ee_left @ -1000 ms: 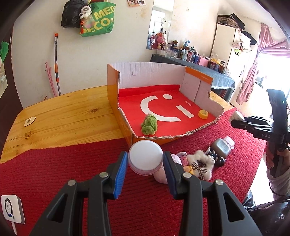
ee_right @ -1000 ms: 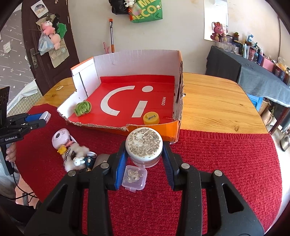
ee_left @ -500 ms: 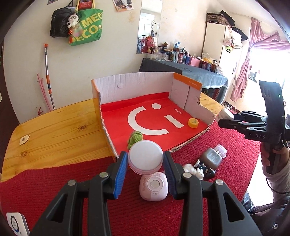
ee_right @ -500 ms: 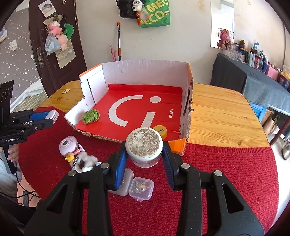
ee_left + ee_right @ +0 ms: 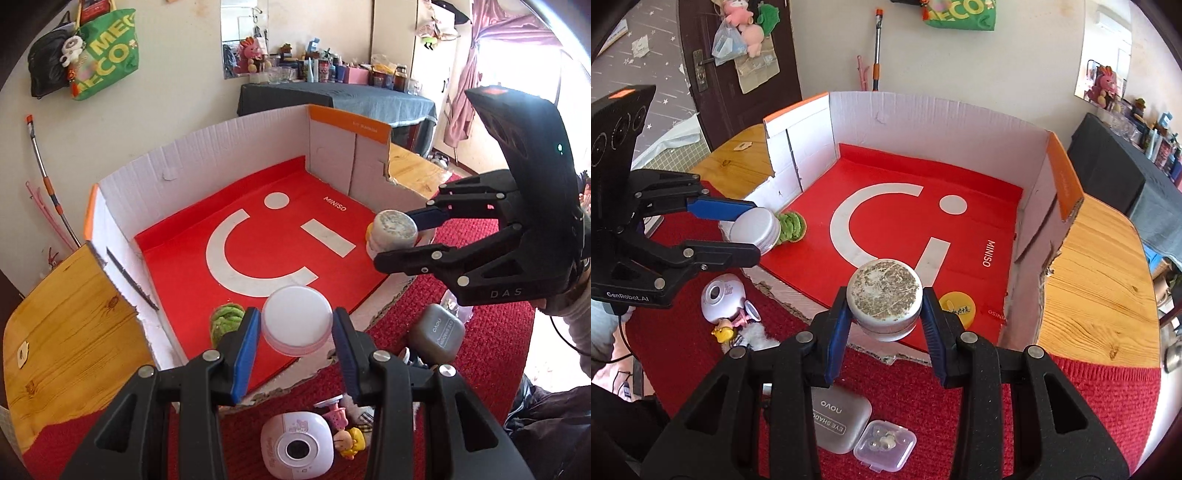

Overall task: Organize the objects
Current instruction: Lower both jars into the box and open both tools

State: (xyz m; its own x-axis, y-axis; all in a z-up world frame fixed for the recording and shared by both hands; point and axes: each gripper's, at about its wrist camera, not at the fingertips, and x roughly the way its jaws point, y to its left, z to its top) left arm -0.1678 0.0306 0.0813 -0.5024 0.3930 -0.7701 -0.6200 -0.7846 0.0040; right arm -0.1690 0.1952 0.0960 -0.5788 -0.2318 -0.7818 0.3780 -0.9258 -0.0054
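My left gripper (image 5: pixel 293 326) is shut on a white round jar (image 5: pixel 296 320) and holds it over the front edge of the open cardboard box with a red floor (image 5: pixel 184 173). My right gripper (image 5: pixel 884 314) is shut on a round jar with a speckled lid (image 5: pixel 884 301), also above the box's front edge. Each gripper shows in the other's view: the right gripper (image 5: pixel 417 236), the left gripper (image 5: pixel 738 229). A green plush (image 5: pixel 225 321) and a yellow lid (image 5: pixel 956 308) lie inside the box.
On the red cloth in front of the box lie a pink toy camera (image 5: pixel 297 448), small figurines (image 5: pixel 345 435), a grey eye-shadow case (image 5: pixel 842 417) and a clear small case (image 5: pixel 884 445). Bare wooden tabletop (image 5: pixel 1097 277) flanks the box.
Both grippers have moved forward with their jars, from over the red cloth to above the box's front edge. The loose items on the cloth now lie below and behind the fingers.
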